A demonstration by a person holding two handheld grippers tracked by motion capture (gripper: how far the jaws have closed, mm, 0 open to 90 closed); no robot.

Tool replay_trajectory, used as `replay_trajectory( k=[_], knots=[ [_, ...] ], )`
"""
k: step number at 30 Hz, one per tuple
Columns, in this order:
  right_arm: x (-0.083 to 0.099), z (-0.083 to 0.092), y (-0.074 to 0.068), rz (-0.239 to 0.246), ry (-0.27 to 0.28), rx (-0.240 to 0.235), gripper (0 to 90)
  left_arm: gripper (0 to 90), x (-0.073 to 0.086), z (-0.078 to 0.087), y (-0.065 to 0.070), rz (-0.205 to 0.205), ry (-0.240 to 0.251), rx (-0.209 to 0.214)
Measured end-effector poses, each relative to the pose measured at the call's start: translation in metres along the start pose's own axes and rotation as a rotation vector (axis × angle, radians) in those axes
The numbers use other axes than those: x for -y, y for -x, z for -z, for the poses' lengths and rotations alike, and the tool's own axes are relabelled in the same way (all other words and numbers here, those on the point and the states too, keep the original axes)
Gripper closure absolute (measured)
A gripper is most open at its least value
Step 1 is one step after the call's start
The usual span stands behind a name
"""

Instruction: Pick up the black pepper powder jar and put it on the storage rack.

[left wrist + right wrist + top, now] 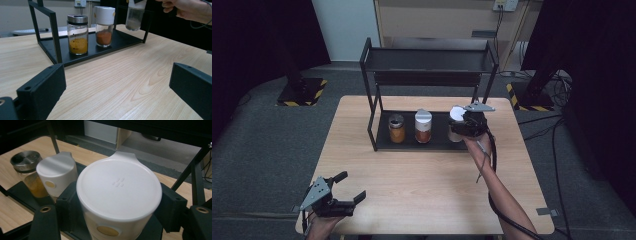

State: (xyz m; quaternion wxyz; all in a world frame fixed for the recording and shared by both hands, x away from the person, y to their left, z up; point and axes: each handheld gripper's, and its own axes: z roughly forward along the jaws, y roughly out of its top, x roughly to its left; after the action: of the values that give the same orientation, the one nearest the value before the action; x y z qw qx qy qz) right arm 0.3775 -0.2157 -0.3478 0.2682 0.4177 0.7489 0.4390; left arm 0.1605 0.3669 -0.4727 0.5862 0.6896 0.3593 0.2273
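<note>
Left claw [354, 199] spread and idle, low over the desk [422, 185]. On the rack's [377, 90] bottom tray: yellow spice jar [397, 129], then white-capped red jar [423, 126], both placed. Right claw [458, 121] pinching third jar [135, 15], raised over the tray's right end, not yet set down. Left claw view alone reveals its pale contents; right claw view, its embossed cap [119, 188].

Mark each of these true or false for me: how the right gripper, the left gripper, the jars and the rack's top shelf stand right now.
1. The right gripper is shut on the white-capped jar. True.
2. The left gripper holds a jar. False: its jaws stand open over bare table.
3. Two jars stand on the rack's bottom shelf: a steel-lidded jar and a red spice jar. True.
4. The top shelf holds jars. False: it is bare.
</note>
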Motion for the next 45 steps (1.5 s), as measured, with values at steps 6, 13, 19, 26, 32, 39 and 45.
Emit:
replay_trajectory(
  k=[6,13,19,26,32,39,45],
  knots=[
    [0.004,-0.01,0.002,-0.015,-0.004,0.015,30.8,0.0,0.0,0.0,0.0,0.0,-0.001,0.0],
    [0.01,-0.023,0.004,-0.016,-0.011,0.022,30.8,0.0,0.0,0.0,0.0,0.002,-0.001,0.001],
    [0.018,-0.032,0.006,-0.006,0.005,0.013,30.8,0.0,0.0,0.0,0.0,0.003,0.0,0.001],
    [0.022,-0.041,0.004,0.004,0.004,0.009,30.8,0.0,0.001,0.0,0.0,0.007,0.001,0.0],
    [0.025,-0.047,0.003,-0.003,-0.004,0.006,30.8,0.0,0.001,-0.001,-0.001,0.007,0.0,0.0],
    [0.026,-0.05,0.004,-0.003,-0.008,0.003,30.8,0.0,0.001,-0.001,-0.001,0.007,-0.001,0.0],
    [0.027,-0.052,0.003,-0.007,-0.016,0.001,30.8,0.0,0.001,-0.001,-0.001,0.007,0.0,0.001]
  ],
)
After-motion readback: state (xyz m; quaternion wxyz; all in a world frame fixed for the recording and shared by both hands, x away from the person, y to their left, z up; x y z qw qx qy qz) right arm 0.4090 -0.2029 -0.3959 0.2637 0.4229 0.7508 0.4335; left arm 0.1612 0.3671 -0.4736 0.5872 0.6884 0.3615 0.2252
